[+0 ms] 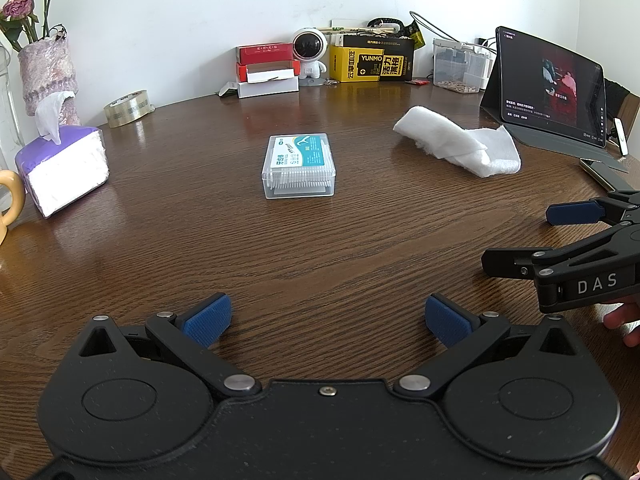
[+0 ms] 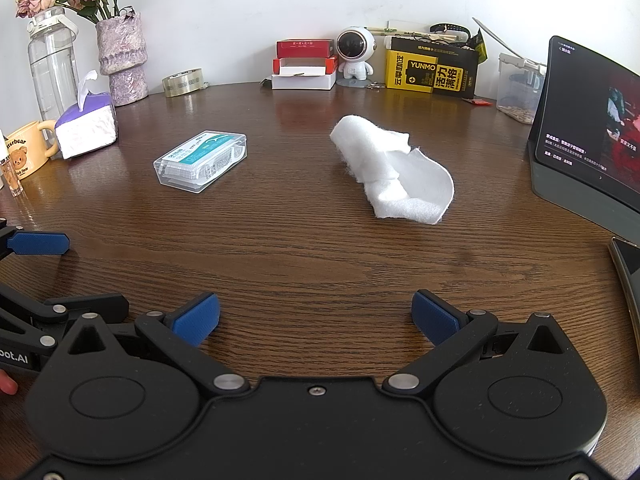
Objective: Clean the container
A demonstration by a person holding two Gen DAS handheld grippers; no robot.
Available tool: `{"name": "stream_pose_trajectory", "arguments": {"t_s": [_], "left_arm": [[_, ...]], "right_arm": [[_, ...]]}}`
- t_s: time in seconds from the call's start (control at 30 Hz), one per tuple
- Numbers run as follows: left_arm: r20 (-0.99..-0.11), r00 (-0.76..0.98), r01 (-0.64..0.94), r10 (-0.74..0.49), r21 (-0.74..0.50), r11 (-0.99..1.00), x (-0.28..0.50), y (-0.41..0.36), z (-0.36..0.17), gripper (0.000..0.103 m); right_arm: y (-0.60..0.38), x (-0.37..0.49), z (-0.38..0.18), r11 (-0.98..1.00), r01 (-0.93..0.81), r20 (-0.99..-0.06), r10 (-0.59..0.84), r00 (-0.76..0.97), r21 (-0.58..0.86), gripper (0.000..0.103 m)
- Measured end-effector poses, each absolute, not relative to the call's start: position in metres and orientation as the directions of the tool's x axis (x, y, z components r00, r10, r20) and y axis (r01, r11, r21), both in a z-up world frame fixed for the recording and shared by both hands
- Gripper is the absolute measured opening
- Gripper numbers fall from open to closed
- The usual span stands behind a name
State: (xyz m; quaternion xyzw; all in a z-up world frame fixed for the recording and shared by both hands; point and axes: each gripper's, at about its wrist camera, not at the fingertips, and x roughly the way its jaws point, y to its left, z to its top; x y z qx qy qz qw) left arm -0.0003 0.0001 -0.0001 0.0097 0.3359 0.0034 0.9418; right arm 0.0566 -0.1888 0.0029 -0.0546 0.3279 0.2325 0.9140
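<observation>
A clear plastic container (image 1: 299, 166) of white floss picks with a teal label lies flat on the brown wooden table; it also shows in the right wrist view (image 2: 201, 161). A crumpled white cloth (image 1: 460, 142) lies to its right, and shows ahead in the right wrist view (image 2: 394, 170). My left gripper (image 1: 327, 320) is open and empty, well short of the container. My right gripper (image 2: 316, 318) is open and empty, short of the cloth. Each gripper shows at the edge of the other's view.
A tissue pack (image 1: 64, 168), a tape roll (image 1: 128, 107), a vase (image 2: 122, 58), a water bottle (image 2: 52, 64) and a mug (image 2: 28, 152) stand left. Boxes (image 1: 268, 66), a yellow box (image 1: 372, 58) and a clear tub (image 1: 460, 65) line the wall. A tablet (image 1: 548, 88) stands right.
</observation>
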Motion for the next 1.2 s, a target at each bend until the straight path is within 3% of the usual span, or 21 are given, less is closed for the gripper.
{"name": "stream_pose_trajectory", "arguments": {"t_s": [1.2], "left_arm": [[-0.632,0.775,0.000,0.015,0.024,1.000,-0.0003,-0.0006,-0.0002,0.103]], "right_arm": [[-0.1883,0.0560,0.0033,0.886,-0.461,-0.625,0.388,0.678,0.050,0.103]]}}
